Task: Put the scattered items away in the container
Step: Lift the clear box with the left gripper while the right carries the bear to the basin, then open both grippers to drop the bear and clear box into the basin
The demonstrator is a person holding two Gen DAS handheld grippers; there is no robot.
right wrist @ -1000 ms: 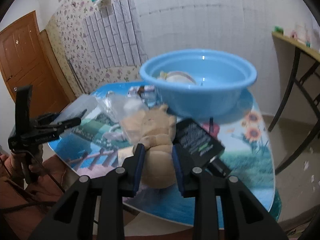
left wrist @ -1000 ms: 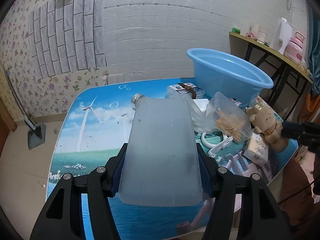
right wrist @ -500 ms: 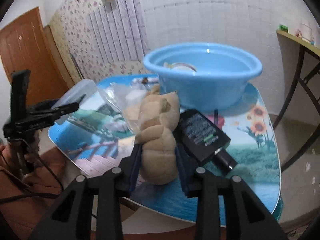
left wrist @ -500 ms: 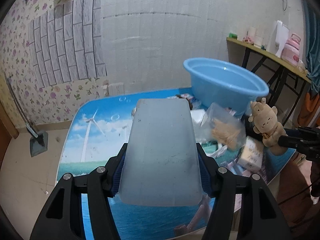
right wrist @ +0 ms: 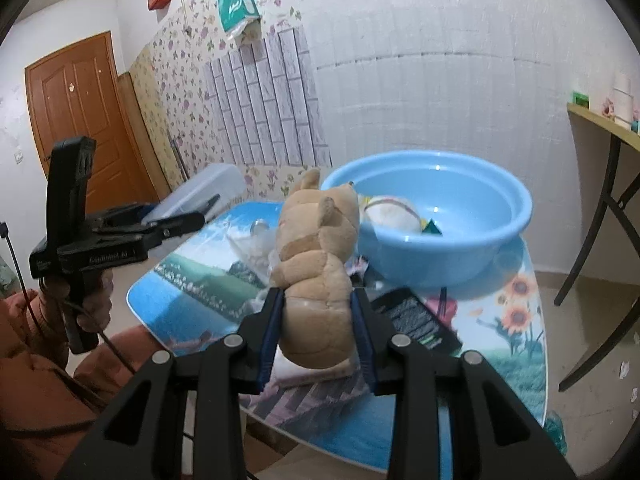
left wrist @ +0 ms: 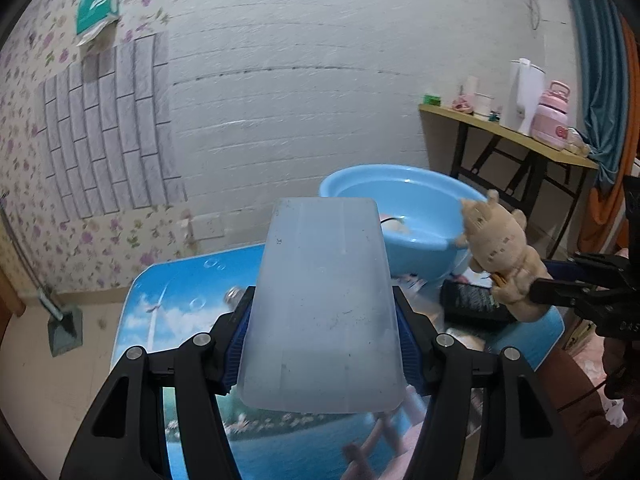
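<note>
Left gripper: my pads are clamped on the frosted plastic box, held clear above the table.
Right gripper: my jaws squeeze the plush bear at its lower body, head up, lifted off the table.
Blue basin: at 1 o'clock from the bear, on the table, a few items already inside.
Black packet: flat on the table at 3 o'clock from the bear, just in front of the basin.
</note>
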